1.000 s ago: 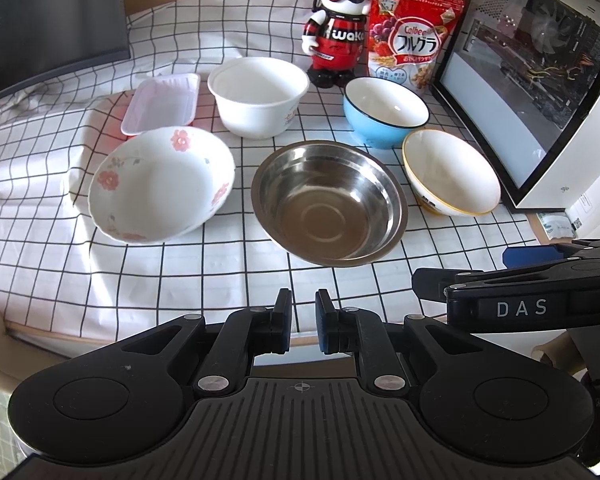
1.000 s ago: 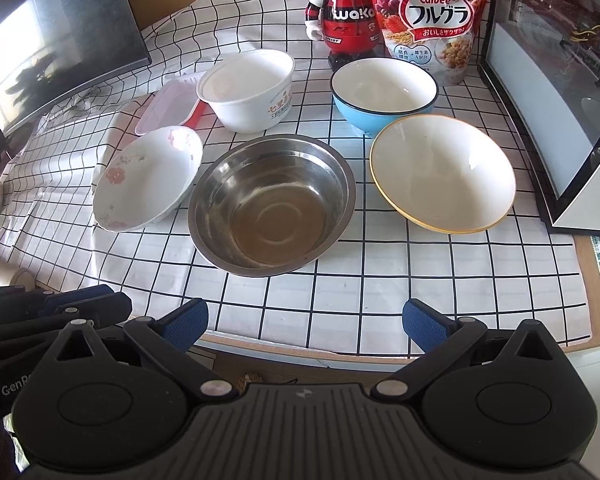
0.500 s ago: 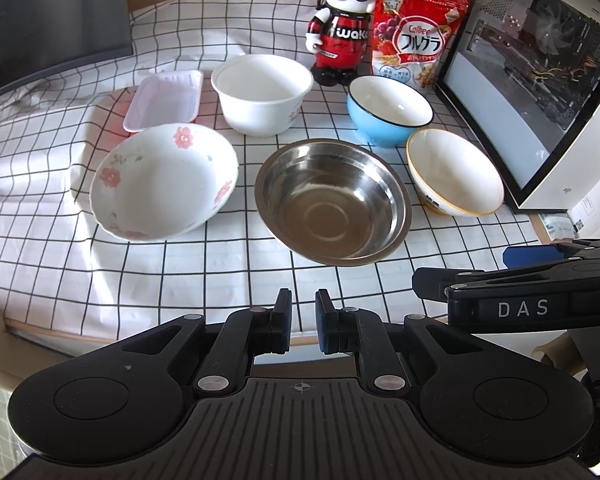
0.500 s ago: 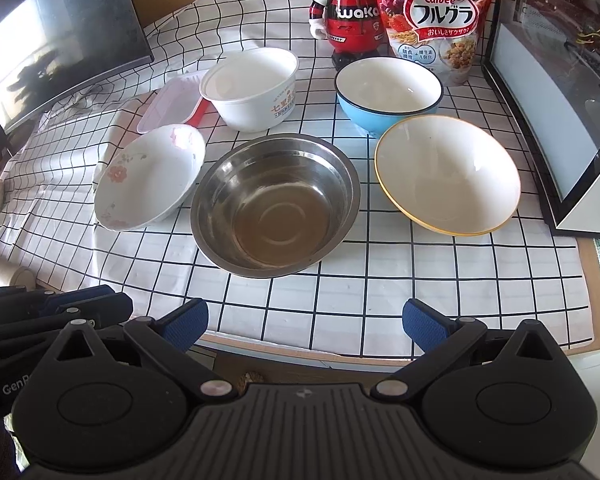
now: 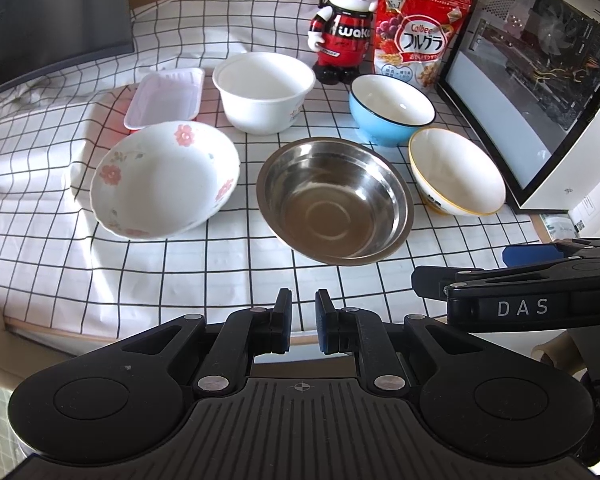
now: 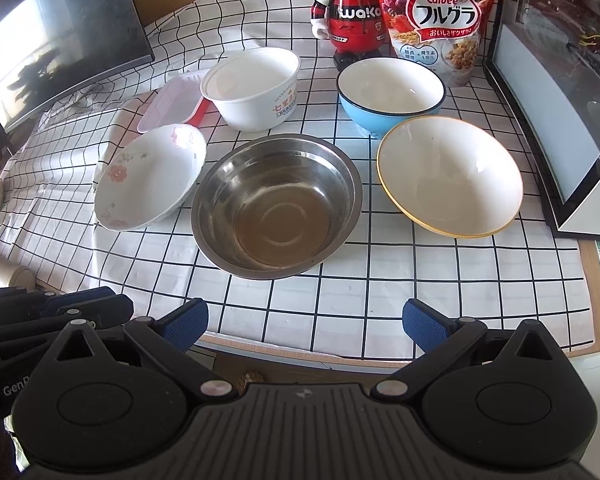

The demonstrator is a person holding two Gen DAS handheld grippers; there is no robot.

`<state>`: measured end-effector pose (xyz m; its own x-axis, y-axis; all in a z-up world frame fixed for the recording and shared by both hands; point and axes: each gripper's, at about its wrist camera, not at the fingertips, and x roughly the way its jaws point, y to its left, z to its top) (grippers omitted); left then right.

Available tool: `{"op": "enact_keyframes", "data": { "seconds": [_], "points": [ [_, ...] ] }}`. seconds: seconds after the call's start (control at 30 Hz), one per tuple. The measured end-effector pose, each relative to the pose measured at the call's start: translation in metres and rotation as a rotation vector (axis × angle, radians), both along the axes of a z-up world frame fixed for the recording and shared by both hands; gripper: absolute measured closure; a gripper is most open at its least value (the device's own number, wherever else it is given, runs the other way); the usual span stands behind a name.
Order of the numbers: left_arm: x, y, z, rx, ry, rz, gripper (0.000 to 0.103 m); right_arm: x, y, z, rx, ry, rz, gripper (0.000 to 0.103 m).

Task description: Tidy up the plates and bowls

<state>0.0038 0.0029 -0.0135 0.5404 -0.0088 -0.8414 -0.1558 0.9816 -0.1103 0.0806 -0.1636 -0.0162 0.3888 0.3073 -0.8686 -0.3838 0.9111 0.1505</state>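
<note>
Nothing has changed: your left gripper [image 5: 303, 322] stays empty with jaws nearly together, your right gripper [image 6: 305, 320] wide apart, steel bowl [image 6: 277, 210] untouched.

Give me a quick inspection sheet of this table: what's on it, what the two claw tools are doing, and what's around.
Surface: white checked cloth, wrinkled at the left side.
Job's things: steel bowl in the middle; floral bowl left of it; yellow-rimmed bowl right; blue bowl and white paper bowl behind; white tray far left. All empty, none stacked.
Clutter: robot figurine and cereal bag at the back.
Grippers: left gripper nearly shut on nothing; right gripper open, empty. Both at the near edge.
Cables: nothing seen on the cloth.
Surroundings: monitor on the left, computer case on the right.
</note>
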Motion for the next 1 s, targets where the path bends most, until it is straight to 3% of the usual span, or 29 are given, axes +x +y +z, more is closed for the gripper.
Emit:
{"op": "enact_keyframes", "data": {
  "seconds": [0.43, 0.63, 0.87, 1.0],
  "points": [
    [0.01, 0.009, 0.0, -0.014, 0.003, 0.001, 0.088, 0.01, 0.006, -0.005, 0.024, -0.007, -0.001, 0.0],
    [0.024, 0.025, -0.003, -0.036, -0.068, 0.022, 0.088, 0.02, 0.009, -0.016, 0.036, -0.028, -0.029, 0.0],
    [0.059, 0.061, -0.025, -0.205, -0.133, 0.059, 0.088, 0.04, 0.012, -0.04, 0.027, -0.03, -0.096, 0.0],
    [0.078, 0.072, -0.034, -0.247, -0.107, 0.037, 0.087, 0.047, 0.011, -0.052, 0.022, -0.026, -0.146, 0.0]
  ]
}}
